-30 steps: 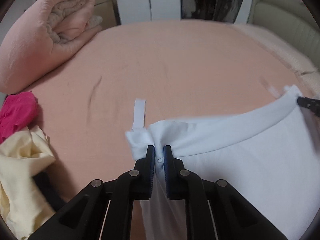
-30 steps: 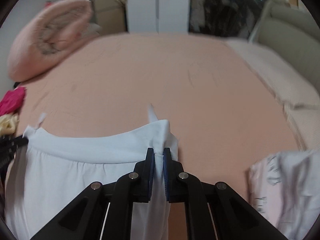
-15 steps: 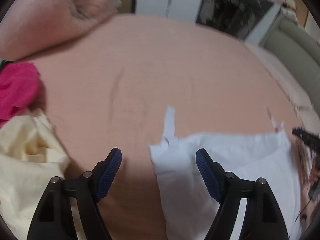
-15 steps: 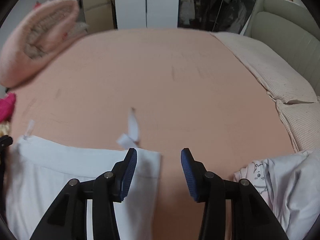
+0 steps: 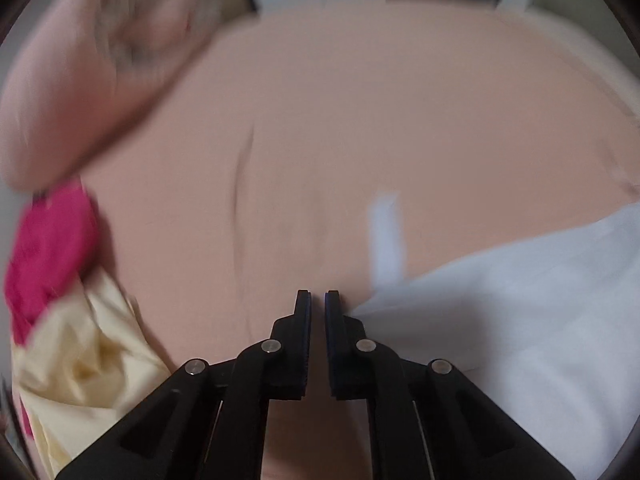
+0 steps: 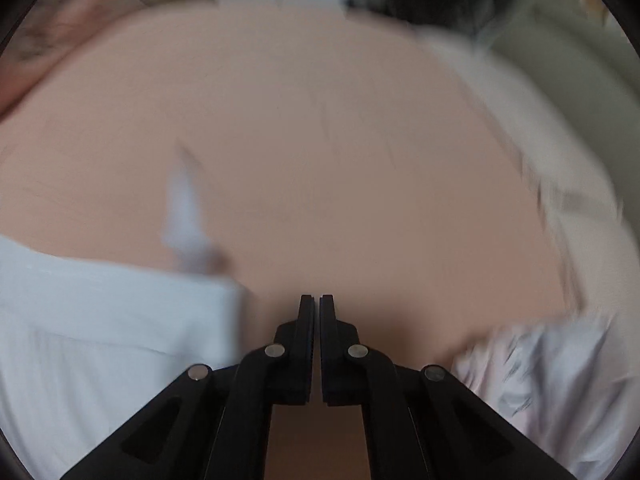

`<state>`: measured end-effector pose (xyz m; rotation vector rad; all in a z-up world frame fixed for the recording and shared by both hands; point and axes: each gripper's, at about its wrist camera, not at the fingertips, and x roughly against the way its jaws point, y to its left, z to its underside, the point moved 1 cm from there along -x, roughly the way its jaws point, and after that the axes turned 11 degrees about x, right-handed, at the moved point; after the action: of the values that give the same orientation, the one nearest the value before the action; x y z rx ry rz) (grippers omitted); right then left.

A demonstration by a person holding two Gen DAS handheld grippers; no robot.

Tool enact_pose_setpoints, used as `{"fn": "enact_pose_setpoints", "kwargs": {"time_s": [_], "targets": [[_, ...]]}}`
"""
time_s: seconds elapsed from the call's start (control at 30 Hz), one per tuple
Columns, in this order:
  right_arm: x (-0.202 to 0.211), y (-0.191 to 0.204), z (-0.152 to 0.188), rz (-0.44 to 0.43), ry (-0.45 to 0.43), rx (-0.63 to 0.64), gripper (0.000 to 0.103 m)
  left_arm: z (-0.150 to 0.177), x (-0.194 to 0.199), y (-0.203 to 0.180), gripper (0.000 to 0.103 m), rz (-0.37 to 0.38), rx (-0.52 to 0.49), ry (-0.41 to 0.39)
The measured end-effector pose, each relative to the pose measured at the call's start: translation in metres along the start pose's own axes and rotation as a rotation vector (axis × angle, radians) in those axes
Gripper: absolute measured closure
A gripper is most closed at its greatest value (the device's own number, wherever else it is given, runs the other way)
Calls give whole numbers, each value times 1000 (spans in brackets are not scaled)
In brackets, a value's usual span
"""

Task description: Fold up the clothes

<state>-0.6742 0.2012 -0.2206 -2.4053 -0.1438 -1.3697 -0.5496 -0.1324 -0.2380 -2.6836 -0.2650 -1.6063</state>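
My left gripper (image 5: 317, 300) has its jaws pressed together on nothing, its tips hanging just off the left corner of the white garment (image 5: 520, 300); that garment is my landmark, spread flat on the peach bedsheet (image 5: 340, 140) with one top corner beside each gripper; my right gripper (image 6: 316, 304) is likewise closed and empty, just off the garment's right corner, and the same white garment (image 6: 112, 320) fills the lower left of the right view; both views are smeared with motion, so I trust outlines only.

I judge the step in hand to be lining up the next fold, with the cloth laid out and neither gripper holding it; to do it well I would spread both pairs of jaws before approaching, take matching points on opposite edges, pinch one layer cleanly, and carry both sides at an even pace so the crease lands straight; the thin white straps (image 5: 386, 236) poking out beyond the top hem want tucking inward, or they will trail out of the fold.

To the garment's left sits a cream cloth (image 5: 80, 360) with a magenta one (image 5: 48, 248) behind it; to its right a pale printed garment (image 6: 540, 380); farther off, beyond its left side, a rolled pink blanket (image 5: 92, 64).
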Motion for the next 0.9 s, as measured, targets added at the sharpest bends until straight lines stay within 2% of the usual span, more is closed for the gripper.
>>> {"fn": "enact_pose_setpoints", "kwargs": {"time_s": [0.03, 0.07, 0.13, 0.17, 0.2, 0.23, 0.27, 0.3, 0.33, 0.37, 0.4, 0.43, 0.57, 0.63, 0.73, 0.8, 0.9], "targets": [[-7, -8, 2, -8, 40, -34, 103, -2, 10, 2, 97, 28, 29, -27], [0, -10, 0, -27, 23, -63, 101, -2, 22, 2, 95, 71, 45, -47], [16, -7, 0, -136, -22, -83, 100, 4, 44, -9, 73, 160, 5, -72], [24, -2, -2, -164, -41, -64, 98, 9, 51, -16, 42, 178, -25, -85], [27, 5, -8, -171, -49, -45, 85, 15, 59, -23, 30, 196, -56, -98], [28, 14, -7, -176, -56, -7, 61, 20, 63, -30, 30, 202, -90, -101], [30, 24, -6, -180, -63, 31, 50, 23, 62, -39, 30, 187, -129, -91], [32, 33, -5, -185, -70, 68, 41, 26, 61, -47, 35, 173, -167, -81], [33, 42, -4, -189, -76, 106, 43, 29, 57, -54, 47, 164, -198, -66], [25, 48, -3, -178, -56, 163, 51, 34, 50, -60, 92, 152, -212, -41], [16, 59, -1, -168, -19, 217, 87, 39, 40, -65, 102, 122, -223, -14], [8, 66, 3, -169, 20, 246, 97, 42, 35, -69, 103, 102, -230, -7], [10, 81, 10, -108, -41, 314, 99, 43, 43, -80, 103, 103, -227, -90], [13, 79, 10, -75, -77, 317, 100, 42, 49, -88, 103, 77, -244, -127], [14, 68, 4, -23, -117, 271, 100, 29, 44, -94, 103, 56, -228, -140], [12, 64, -1, -23, -108, 231, 100, 20, 38, -90, 103, 50, -205, -145], [2, 59, -16, -35, -74, 195, 100, 12, 35, -74, 103, 108, -163, -120]]}}
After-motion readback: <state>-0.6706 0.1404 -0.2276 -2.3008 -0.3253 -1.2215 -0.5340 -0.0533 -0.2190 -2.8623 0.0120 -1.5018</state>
